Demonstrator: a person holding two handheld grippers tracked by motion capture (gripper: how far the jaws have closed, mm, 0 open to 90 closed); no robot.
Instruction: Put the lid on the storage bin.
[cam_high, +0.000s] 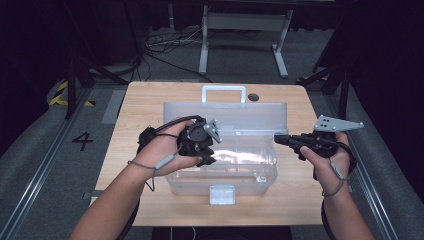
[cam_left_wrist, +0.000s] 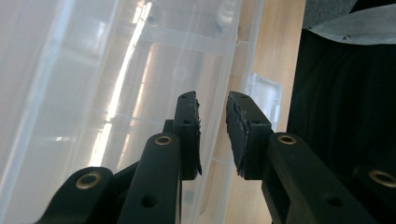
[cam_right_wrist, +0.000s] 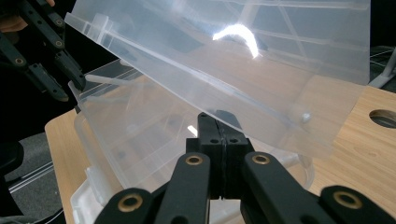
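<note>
A clear plastic storage box (cam_high: 220, 177) stands on the wooden table (cam_high: 135, 105). Its clear lid (cam_high: 225, 116) is swung up at the back, with a white handle (cam_high: 223, 93) on top. My left gripper (cam_high: 209, 159) hangs over the box's left half. In the left gripper view the left gripper (cam_left_wrist: 213, 99) is open by a narrow gap above the box's front rim (cam_left_wrist: 233, 51). My right gripper (cam_high: 278, 139) is at the lid's right end. In the right gripper view the right gripper (cam_right_wrist: 219, 116) is shut, its tips under the tilted lid (cam_right_wrist: 224, 60). The left gripper (cam_right_wrist: 70, 91) shows by the far corner.
A front latch (cam_high: 222, 194) juts from the box toward the table's near edge. A round hole (cam_high: 253, 96) sits in the tabletop behind the lid. Cables and a metal stand (cam_high: 245, 30) lie on the floor beyond the table. Bare wood flanks the box.
</note>
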